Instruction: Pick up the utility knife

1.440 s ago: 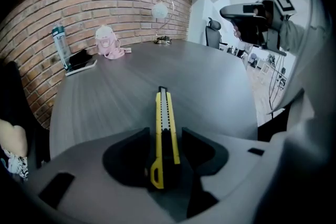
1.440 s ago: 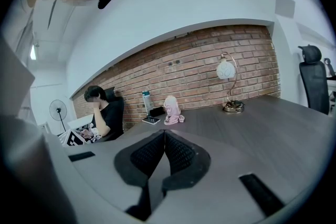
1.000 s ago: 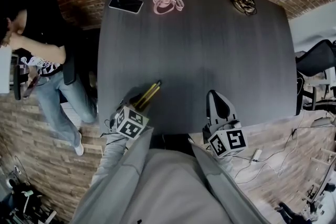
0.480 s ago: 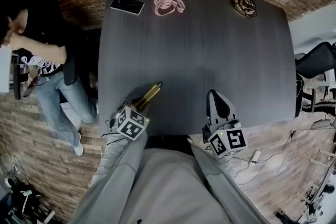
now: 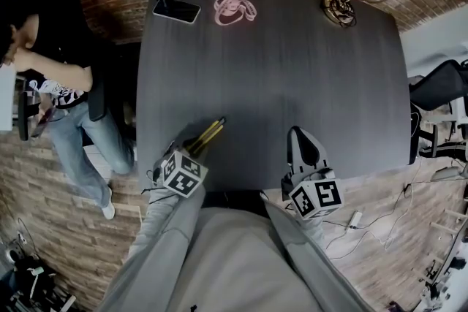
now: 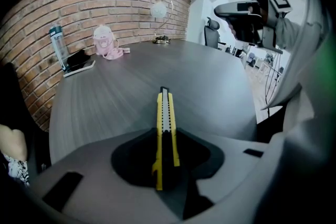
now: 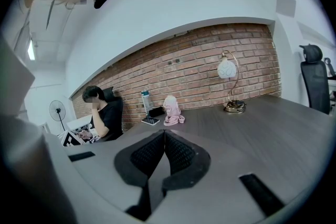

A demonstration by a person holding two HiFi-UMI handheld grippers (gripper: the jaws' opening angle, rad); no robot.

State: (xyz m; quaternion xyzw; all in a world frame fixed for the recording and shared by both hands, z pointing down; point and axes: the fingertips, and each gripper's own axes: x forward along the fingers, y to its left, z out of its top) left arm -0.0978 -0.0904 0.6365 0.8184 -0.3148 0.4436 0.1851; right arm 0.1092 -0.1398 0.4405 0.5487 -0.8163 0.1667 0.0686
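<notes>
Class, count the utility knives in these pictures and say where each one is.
1. The yellow utility knife sits between the left gripper's closing jaws, by the near left edge of the table. No other shows in any view.

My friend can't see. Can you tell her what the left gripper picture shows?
The left gripper is closing its jaws on a yellow utility knife between them, its tip pointing across a dark grey table. A brick wall stands behind.
</notes>
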